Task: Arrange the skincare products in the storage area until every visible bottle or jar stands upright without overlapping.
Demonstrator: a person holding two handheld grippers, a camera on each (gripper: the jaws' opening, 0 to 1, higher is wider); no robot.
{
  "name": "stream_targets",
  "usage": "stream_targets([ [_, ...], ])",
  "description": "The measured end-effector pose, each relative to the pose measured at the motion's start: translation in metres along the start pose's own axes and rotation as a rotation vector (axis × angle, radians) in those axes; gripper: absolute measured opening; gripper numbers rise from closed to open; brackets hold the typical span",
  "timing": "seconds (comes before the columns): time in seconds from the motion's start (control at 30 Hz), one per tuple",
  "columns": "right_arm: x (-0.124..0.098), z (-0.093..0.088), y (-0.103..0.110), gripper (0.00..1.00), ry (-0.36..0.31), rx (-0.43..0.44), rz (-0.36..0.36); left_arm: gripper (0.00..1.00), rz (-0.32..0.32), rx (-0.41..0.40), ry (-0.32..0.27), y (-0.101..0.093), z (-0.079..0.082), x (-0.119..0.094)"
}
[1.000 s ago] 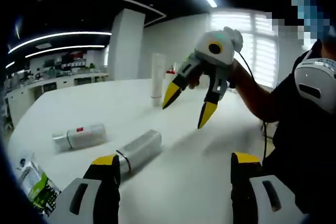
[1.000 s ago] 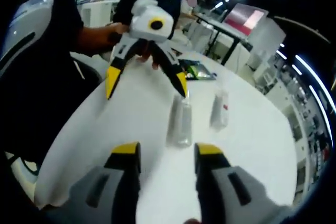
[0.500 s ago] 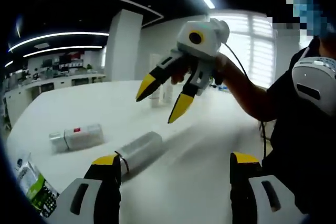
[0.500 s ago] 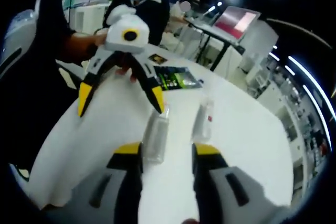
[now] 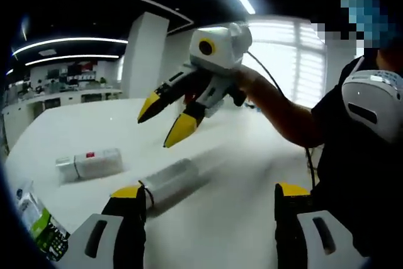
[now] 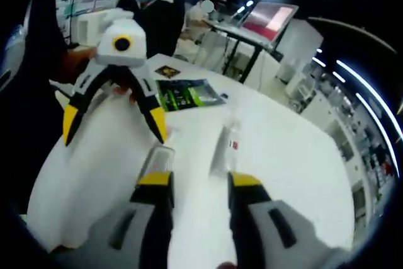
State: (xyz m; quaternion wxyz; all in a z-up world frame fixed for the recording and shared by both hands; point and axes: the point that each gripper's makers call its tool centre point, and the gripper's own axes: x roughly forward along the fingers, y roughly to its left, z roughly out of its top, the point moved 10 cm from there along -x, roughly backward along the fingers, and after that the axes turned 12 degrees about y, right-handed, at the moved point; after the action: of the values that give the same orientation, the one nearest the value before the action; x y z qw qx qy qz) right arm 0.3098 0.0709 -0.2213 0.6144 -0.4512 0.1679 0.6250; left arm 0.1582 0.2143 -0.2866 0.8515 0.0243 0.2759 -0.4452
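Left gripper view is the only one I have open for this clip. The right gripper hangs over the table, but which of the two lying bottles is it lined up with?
Observer: Neither clearly. In the right gripper view, the right gripper is open and empty. The clear bottle lies just off one jaw tip and the red-marked bottle just off the other.
Reviewer: Is anything else on the table on that side?
Observer: A small dark card lies flat beside the green packet, beyond the left gripper.
Reviewer: And past the table?
Observer: A monitor with a pink screen stands on a dark stand.
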Motion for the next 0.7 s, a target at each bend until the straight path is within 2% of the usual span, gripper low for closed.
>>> stream_targets([
  [0.1,0.007,0.001,-0.004,0.32,0.0,0.02,-0.005,0.85,-0.005,-0.002,0.006,0.0,-0.001,-0.001],
  [0.13,0.009,0.001,-0.006,0.31,0.0,0.026,-0.006,0.85,-0.01,-0.017,0.032,0.0,-0.004,-0.002],
  [0.17,0.012,0.0,-0.007,0.31,0.001,0.036,-0.007,0.85,-0.01,-0.052,0.088,0.001,-0.01,-0.001],
  [0.2,0.015,-0.001,-0.009,0.31,0.003,0.046,-0.009,0.84,0.003,-0.041,0.129,0.003,-0.015,0.001],
  [0.23,0.017,-0.001,-0.009,0.31,0.007,0.053,-0.011,0.82,0.04,0.015,0.166,0.004,-0.02,0.002],
  [0.27,0.019,-0.001,-0.009,0.31,0.009,0.058,-0.013,0.8,0.053,0.053,0.152,0.004,-0.019,0.002],
  [0.3,0.02,-0.002,-0.01,0.31,0.009,0.062,-0.013,0.8,0.034,0.026,0.15,0.001,-0.02,0.001],
  [0.33,0.022,-0.001,-0.01,0.31,0.007,0.067,-0.012,0.8,-0.001,-0.002,0.112,-0.001,-0.018,0.0],
  [0.4,0.026,0.001,-0.012,0.31,0.007,0.071,-0.009,0.8,-0.013,-0.008,0.054,0.001,-0.013,-0.004],
  [0.57,0.037,0.006,-0.016,0.31,0.001,0.093,-0.009,0.8,-0.006,-0.023,0.003,0.007,-0.008,-0.014],
  [0.7,0.048,0.006,-0.018,0.31,0.021,0.114,-0.009,0.8,-0.002,-0.033,-0.007,0.008,-0.01,-0.016],
])
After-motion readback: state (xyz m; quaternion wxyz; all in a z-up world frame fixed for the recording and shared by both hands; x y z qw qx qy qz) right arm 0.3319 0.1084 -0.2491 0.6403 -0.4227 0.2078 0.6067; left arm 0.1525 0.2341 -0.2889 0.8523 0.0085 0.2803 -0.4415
